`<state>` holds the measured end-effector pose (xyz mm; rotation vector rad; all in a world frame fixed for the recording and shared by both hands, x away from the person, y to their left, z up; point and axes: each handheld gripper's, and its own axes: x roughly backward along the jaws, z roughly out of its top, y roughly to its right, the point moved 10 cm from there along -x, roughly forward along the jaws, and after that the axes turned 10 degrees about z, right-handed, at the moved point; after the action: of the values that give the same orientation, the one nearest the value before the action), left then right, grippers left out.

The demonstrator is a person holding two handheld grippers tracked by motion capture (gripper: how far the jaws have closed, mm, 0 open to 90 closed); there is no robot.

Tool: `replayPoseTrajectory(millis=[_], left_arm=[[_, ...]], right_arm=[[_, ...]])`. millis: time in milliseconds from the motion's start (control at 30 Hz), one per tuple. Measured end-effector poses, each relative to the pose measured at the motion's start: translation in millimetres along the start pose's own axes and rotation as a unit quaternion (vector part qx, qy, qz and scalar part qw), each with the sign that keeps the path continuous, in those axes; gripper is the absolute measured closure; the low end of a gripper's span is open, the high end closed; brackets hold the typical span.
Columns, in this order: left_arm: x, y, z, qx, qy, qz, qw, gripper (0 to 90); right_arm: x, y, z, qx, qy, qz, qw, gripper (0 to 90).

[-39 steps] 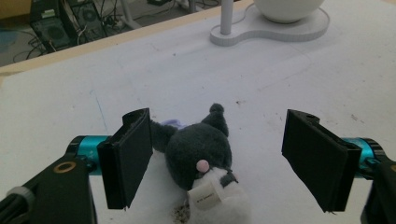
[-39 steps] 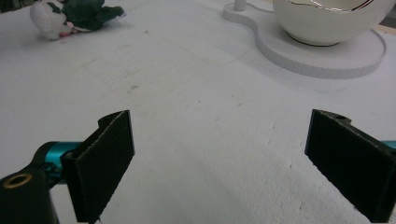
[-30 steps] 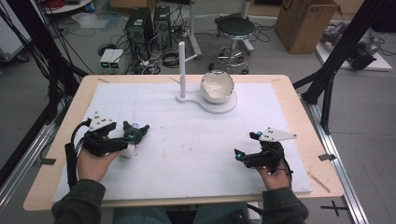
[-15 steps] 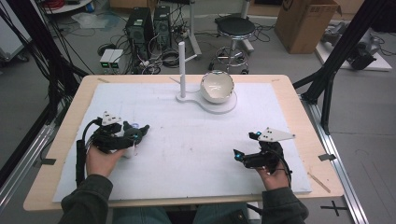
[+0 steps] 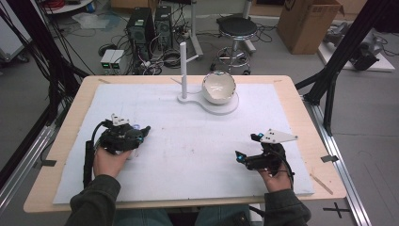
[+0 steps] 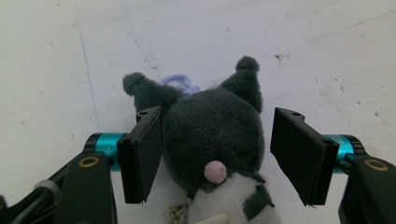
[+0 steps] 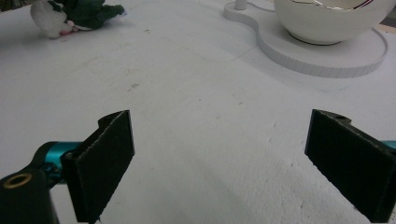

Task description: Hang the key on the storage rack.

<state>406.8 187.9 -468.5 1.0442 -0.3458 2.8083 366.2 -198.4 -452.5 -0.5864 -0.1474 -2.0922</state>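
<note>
A lab: computer towers (image 5: 149, 29), floor cables (image 5: 169, 55).

A white sheet (image 5: 197, 155) covers most of the wooden table (image 5: 301, 101). On the floor beyond the far edge stand two black computer towers (image 5: 150, 26) on the left amid tangled cables (image 5: 171, 54), a round black stool (image 5: 237, 28) in the middle, and a cardboard box (image 5: 308, 21) on the right.

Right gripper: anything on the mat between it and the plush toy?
No. In the right gripper view, bare white mat runs from the open right gripper to the plush toy.
</note>
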Motion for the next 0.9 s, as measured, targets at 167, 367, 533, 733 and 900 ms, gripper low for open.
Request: replayPoseTrajectory(millis=[167,367,533,733,900], left_arm=[[-3.2,0.2,-4.6,-0.008,-0.015,0.006,0.9998,34.9],[-6.5,1.1,-8.8,-0.008,-0.026,0.015,0.9995,35.8],[-7.9,0.6,-12.4,-0.012,-0.034,0.016,0.9992,36.5],[-8.6,1.7,-13.6,-0.016,-0.033,0.015,0.9992,43.2],[-8.5,0.1,-14.4,-0.015,-0.037,0.003,0.9992,49.4]], right_arm=[[1.4,0.7,-0.7,-0.004,0.002,0.000,1.0000,7.6],[0.8,-0.2,-1.4,-0.002,-0.001,0.001,1.0000,7.6],[1.1,-0.1,-1.2,-0.002,0.001,0.001,1.0000,7.6],[1.2,0.3,-1.6,-0.003,0.002,0.001,1.0000,7.6],[0.9,0.7,-1.9,-0.002,0.001,0.000,1.0000,7.6]])
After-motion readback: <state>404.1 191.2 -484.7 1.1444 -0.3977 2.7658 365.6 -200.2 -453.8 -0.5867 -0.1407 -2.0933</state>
